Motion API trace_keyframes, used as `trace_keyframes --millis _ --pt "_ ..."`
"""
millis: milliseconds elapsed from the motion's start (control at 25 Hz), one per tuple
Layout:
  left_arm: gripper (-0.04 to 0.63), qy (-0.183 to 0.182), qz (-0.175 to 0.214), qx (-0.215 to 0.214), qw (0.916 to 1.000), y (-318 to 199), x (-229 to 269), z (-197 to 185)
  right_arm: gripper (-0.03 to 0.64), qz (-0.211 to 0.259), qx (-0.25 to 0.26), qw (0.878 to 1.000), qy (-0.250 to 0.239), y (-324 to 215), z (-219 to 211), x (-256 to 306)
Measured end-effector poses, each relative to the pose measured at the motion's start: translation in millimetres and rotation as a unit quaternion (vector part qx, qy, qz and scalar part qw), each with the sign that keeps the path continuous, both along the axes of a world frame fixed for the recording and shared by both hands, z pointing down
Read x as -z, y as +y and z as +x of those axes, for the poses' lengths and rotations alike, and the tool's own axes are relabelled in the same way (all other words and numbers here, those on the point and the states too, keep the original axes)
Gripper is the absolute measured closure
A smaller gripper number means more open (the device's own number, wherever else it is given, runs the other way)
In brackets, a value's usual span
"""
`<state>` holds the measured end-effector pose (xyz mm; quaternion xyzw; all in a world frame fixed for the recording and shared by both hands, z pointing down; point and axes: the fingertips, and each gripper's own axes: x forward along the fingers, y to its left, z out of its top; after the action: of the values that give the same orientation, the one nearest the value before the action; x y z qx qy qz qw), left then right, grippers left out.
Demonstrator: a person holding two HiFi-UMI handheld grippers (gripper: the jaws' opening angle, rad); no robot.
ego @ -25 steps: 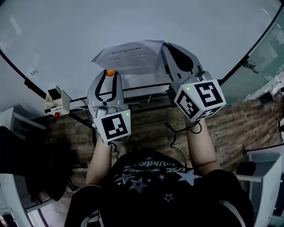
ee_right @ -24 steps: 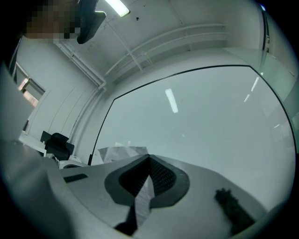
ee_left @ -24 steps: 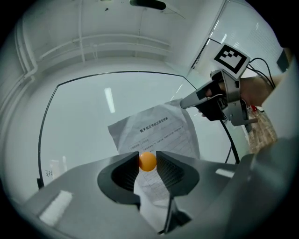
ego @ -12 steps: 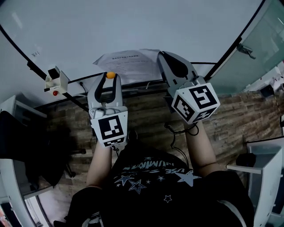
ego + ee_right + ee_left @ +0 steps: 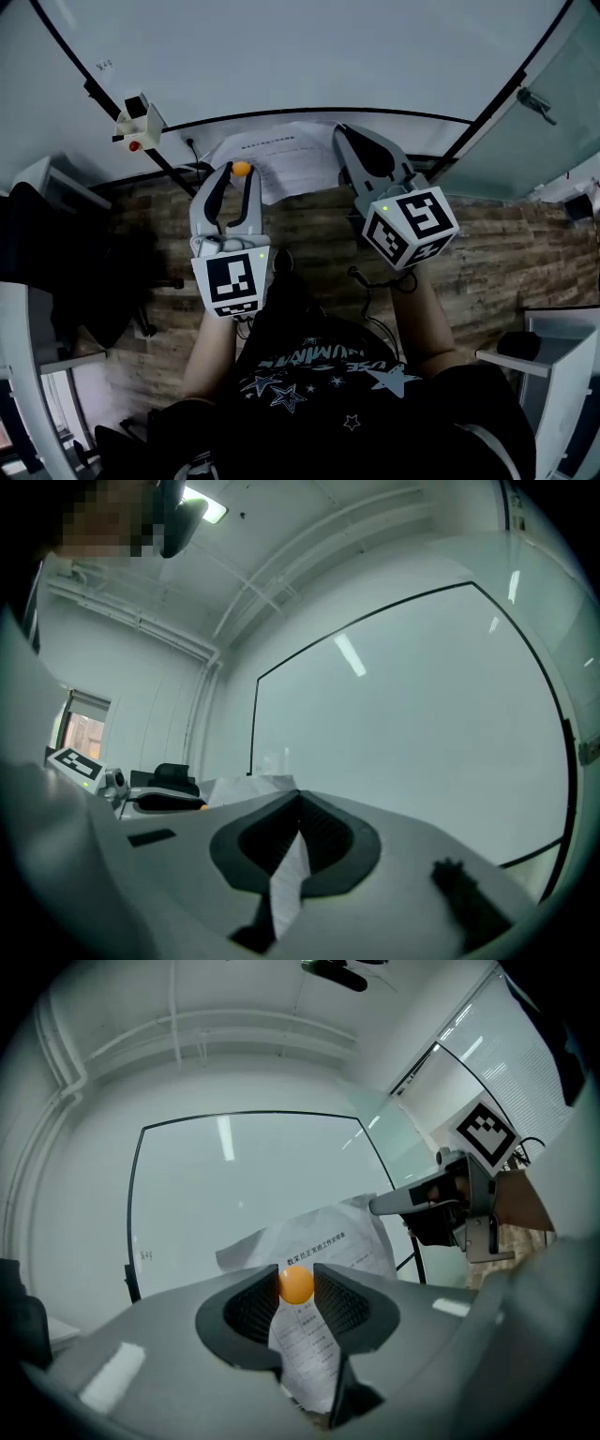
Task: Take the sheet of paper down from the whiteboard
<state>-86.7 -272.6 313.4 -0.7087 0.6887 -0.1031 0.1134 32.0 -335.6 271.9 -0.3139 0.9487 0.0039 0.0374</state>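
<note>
Left gripper (image 5: 240, 172) pinches an orange ball (image 5: 296, 1284) between its jaw tips (the sheet of paper (image 5: 291, 164) runs through there too), while the right gripper (image 5: 296, 810) clamps the sheet's edge.

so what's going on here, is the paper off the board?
A person stands at the whiteboard with a gripper in each hand. The right gripper is shut on one edge of the sheet of paper. The left gripper pinches a small orange ball, probably the magnet that pinned the sheet. The sheet looks free of the board, held wrinkled in front of its lower edge.
</note>
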Motion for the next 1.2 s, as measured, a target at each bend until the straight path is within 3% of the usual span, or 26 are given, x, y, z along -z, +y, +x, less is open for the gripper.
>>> trace_keyframes --millis 320,600,920,1200 --pt "0.469 0.014 -0.021 0.020 0.9995 38 -16 -15 0.601 -0.024 0.028 0.999 -0.009 29 -18 -23" --pt "0.469 0.027 -0.031 0.006 0.9991 72 -25 -20 0.601 -0.036 0.026 0.999 0.013 63 -37 -38" --pt "0.469 0.041 -0.039 0.001 0.9984 140 -27 -54 0.601 -0.035 0.011 0.999 0.027 124 -71 -37" --pt "0.469 0.046 -0.033 -0.017 0.9983 193 -24 -62 0.601 -0.027 -0.020 0.999 0.032 176 -66 -33"
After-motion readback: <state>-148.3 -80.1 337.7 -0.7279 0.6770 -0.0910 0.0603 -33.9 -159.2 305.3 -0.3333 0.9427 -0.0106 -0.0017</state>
